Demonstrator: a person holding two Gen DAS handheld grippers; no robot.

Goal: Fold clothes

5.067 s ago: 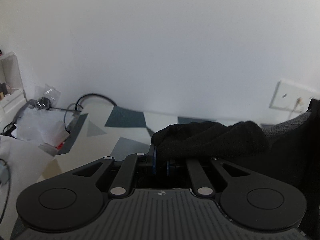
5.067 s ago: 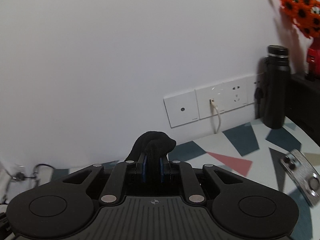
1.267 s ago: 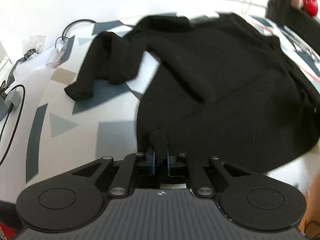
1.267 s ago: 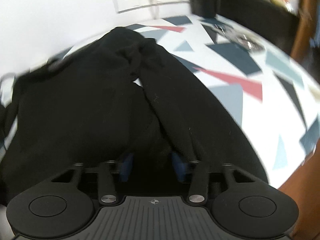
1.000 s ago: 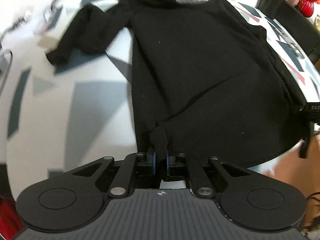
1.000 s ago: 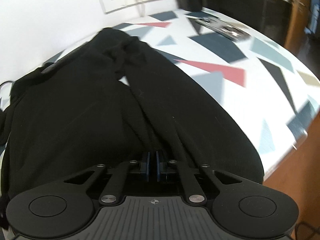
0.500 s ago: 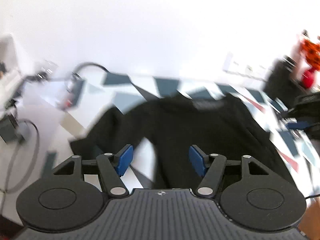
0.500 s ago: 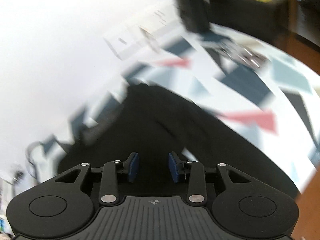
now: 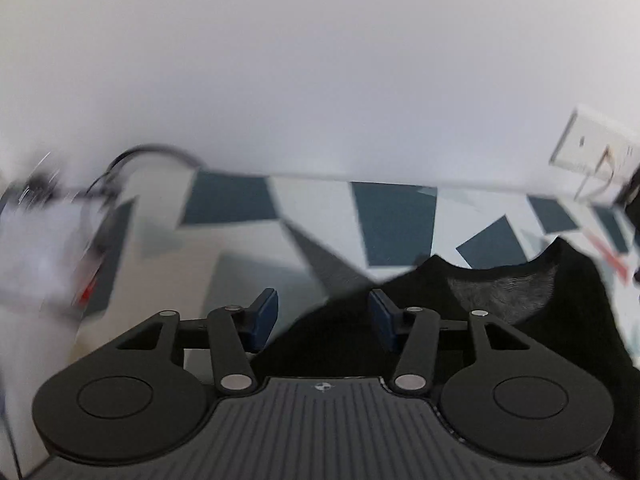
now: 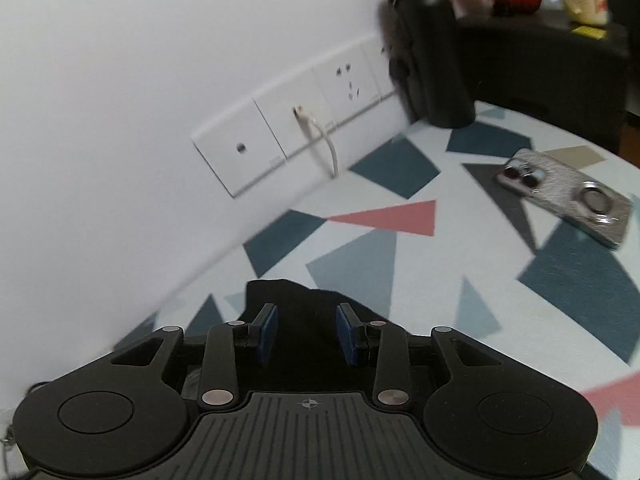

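The black sweater (image 9: 500,320) lies spread on the patterned tablecloth (image 9: 248,248), its neckline with the grey inner knit facing the wall. In the left wrist view the left gripper (image 9: 322,318) hangs over the sweater's shoulder edge: its blue pads (image 9: 264,314) stand well apart and are closing, with black fabric seen below and between them but neither pad pressing on it. The left pad sits over bare tablecloth, the right one over the cloth.

In the right wrist view the right gripper (image 10: 306,332) hovers over a dark end of the same sweater (image 10: 296,312), which pokes out past the fingertips toward the wall. Its pads (image 10: 267,332) are parted with a gap on each side of the fabric; nothing is clamped.

Beyond it are a white wall socket panel (image 10: 296,120) with a white cable (image 10: 324,140) plugged in, a black bottle (image 10: 432,52), and a phone (image 10: 568,196) lying on the tablecloth.

A second ago both grippers were pinched tight on the sweater's hem at the near edge of the table, the whole garment stretching away in front of them. Since then they have let go and travelled to the collar end by the wall, and the fabric no longer rises into either grip.
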